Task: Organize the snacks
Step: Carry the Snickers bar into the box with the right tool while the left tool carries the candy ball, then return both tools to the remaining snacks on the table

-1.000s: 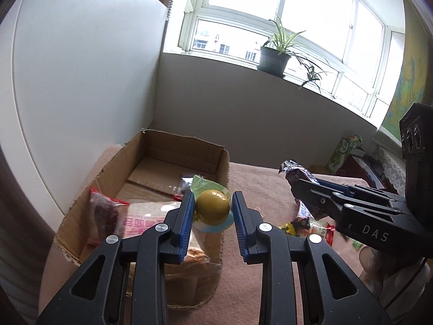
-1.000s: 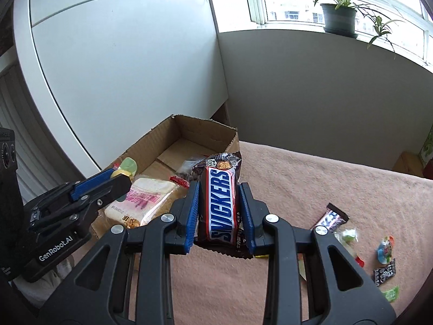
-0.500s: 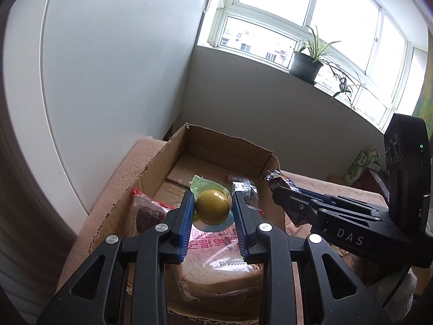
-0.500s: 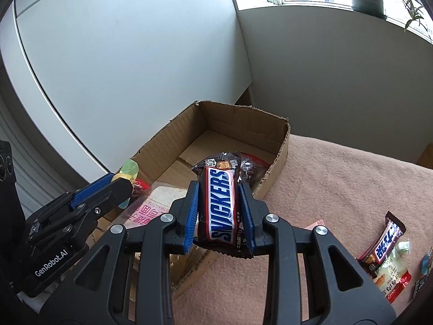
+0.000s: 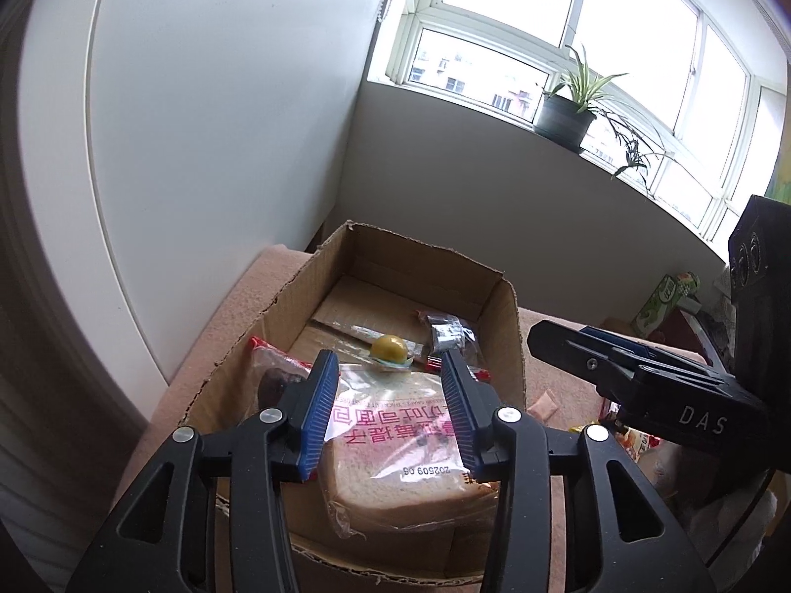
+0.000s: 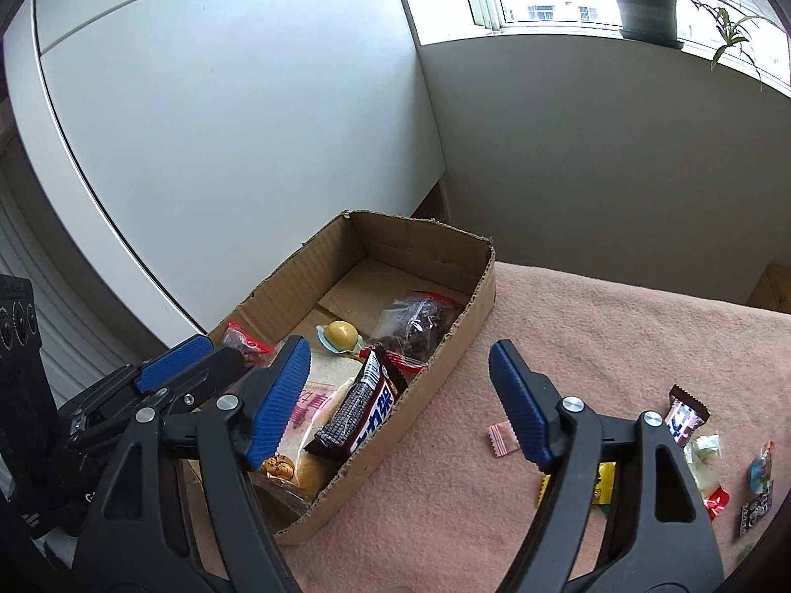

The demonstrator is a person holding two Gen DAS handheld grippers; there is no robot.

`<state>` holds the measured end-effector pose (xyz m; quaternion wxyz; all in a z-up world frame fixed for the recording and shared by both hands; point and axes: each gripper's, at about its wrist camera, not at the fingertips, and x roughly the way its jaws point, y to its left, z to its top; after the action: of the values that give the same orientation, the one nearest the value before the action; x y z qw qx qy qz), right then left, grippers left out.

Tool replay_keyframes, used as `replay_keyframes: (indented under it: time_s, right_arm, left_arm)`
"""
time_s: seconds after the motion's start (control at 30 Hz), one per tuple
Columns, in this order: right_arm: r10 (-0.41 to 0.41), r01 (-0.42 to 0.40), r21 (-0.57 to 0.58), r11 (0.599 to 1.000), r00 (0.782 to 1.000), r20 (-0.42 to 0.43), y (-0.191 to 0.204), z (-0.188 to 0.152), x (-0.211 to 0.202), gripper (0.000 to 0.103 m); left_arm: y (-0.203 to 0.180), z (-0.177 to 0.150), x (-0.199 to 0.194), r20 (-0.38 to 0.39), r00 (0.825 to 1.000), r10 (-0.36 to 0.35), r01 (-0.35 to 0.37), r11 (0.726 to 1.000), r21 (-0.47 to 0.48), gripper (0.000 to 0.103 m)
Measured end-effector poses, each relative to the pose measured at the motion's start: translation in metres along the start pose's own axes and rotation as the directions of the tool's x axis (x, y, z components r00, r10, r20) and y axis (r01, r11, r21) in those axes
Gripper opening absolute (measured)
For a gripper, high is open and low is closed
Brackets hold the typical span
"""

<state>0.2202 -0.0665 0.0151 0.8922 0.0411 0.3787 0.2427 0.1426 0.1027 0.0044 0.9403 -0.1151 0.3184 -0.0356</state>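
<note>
Two grippers are seen spread wide, nothing held between the blue pads of either. Left gripper is poised over the near end of the box; right gripper is set above the box's right wall and the pink cloth.

Box contents, as noted from the right wrist view:
- bread in clear wrap with pink print, lying flat at the near end
- jelly cup, yellow dome on a pale green base, resting at the far edge of the bread
- bar in dark wrapper, propped against the inside of the right wall, one end on the bread
- clear bag of dark pieces with a red top, farther back against the right wall
- red-edged pack by the left wall, partly hidden behind the left gripper's finger

Same jelly cup and bread are recorded in the left wrist view, the cup sitting beyond and between the open fingers, not touched by them.

Several loose snacks are left on the cloth right of the box: a small pink sachet nearest the box, a second bar, and a scatter of small wrapped sweets near the right edge, some hidden by the right finger.

A potted plant is noted on the window ledge.
</note>
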Motion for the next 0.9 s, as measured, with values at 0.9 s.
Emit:
replay_keyframes:
  time_s: [0.9]
  right_arm:
    - [-0.244, 0.240, 0.168, 0.956, 0.970, 0.001, -0.163, -0.053, -0.109, 0.077]
  left_arm:
    - [-0.123, -0.030, 0.003, -0.064, 0.981, -0.181, 0.189, 0.969, 0.158, 0.042]
